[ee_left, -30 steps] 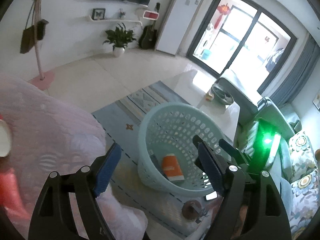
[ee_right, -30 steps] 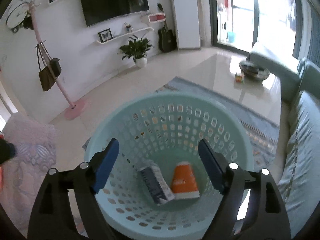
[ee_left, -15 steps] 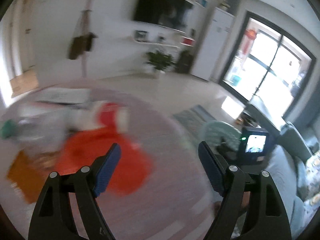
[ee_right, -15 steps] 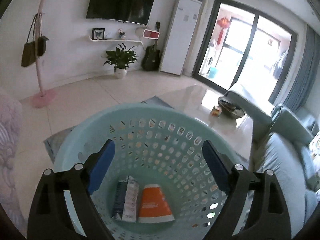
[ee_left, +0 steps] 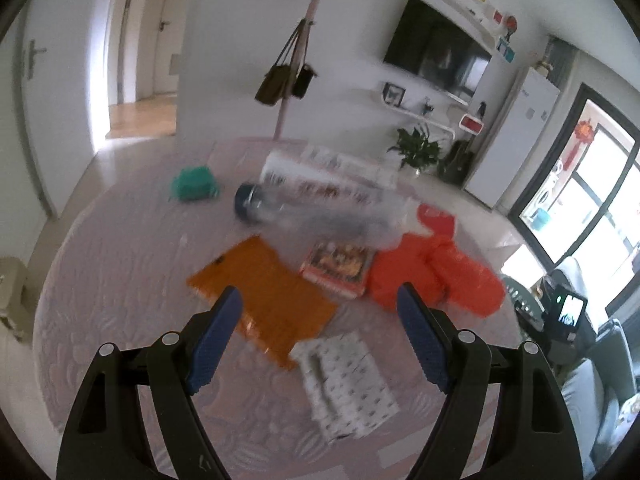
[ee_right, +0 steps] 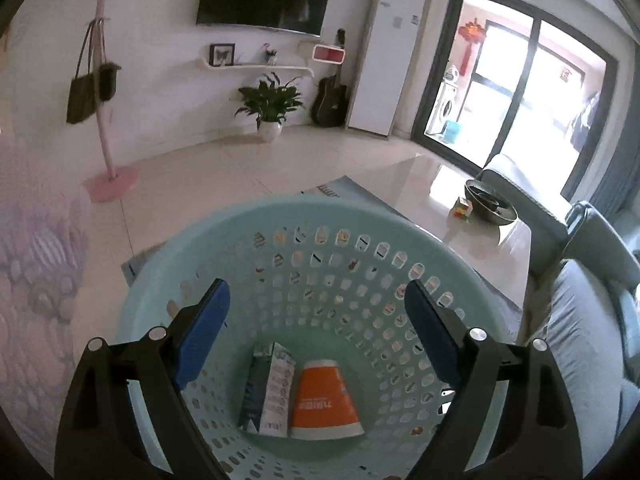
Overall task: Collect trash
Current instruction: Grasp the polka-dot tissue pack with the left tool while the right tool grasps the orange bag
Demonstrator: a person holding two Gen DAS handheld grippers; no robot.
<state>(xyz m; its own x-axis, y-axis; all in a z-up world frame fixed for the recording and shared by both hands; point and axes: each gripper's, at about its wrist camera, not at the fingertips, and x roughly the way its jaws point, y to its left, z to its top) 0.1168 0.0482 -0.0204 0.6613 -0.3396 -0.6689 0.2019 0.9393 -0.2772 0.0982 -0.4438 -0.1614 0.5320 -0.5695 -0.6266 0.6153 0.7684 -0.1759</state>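
Pink quilted cloth covers the big round table [ee_left: 120,248], and that is where the litter lies spread out, flat and separate, so each piece can be taken on its own. Largest on it, a clear plastic bottle with a dark blue cap [ee_left: 304,208] lies on its side across the table's middle, blurred; just nearer than the bottle sits an orange flat packet [ee_left: 264,300], and to the right of the packet a crumpled red-orange plastic bag [ee_left: 432,276]. Between packet and bag rests a small printed food box [ee_left: 338,266]; nearest of all, a white patterned tissue pack [ee_left: 344,384]; farthest from it, a little green wad [ee_left: 194,184]. The left gripper [ee_left: 316,340] hangs above the packet and tissue pack, jaws wide and empty, which reads as lining up a fresh pick. Off the table, the pale mint perforated plastic basket [ee_right: 200,240] stands on the floor as the drop point, and the right gripper [ee_right: 316,336] is poised over its mouth, jaws spread wide with nothing in them. Down on the basket's bottom lie a dark-and-white carton [ee_right: 266,392] and an orange tube-shaped package [ee_right: 324,400], touching side by side.
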